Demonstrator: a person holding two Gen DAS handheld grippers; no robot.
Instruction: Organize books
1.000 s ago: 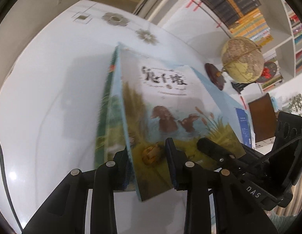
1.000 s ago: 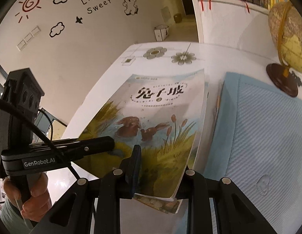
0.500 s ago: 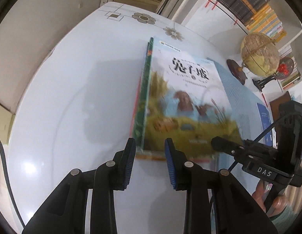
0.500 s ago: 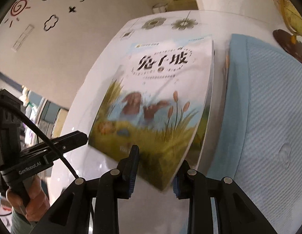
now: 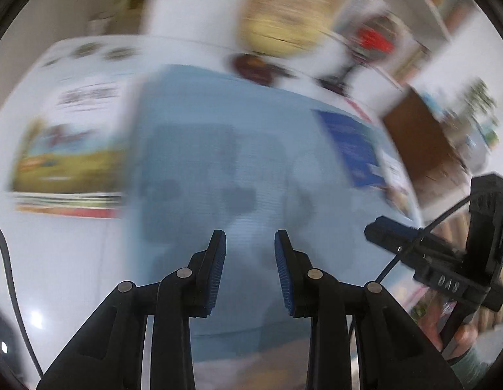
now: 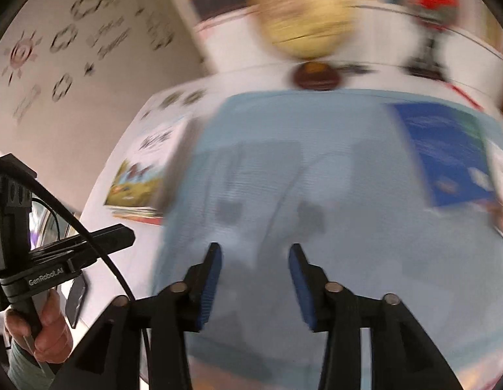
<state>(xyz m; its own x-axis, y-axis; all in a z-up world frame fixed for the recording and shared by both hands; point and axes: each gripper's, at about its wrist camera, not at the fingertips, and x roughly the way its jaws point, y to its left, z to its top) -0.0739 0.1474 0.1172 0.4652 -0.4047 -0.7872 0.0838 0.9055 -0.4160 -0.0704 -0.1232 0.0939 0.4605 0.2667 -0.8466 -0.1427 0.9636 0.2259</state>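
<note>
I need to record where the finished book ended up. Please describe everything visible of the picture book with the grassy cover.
The picture book lies flat, cover up, on top of a small stack on the white table, beside the left edge of the light blue mat. Its cover shows dark title characters on white above blue and yellow-green grass. Motion blur hides finer detail. No tongs touch it.

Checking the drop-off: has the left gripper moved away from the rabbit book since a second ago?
Yes. The left gripper swung right off the rabbit book, now over the blue mat.
</note>
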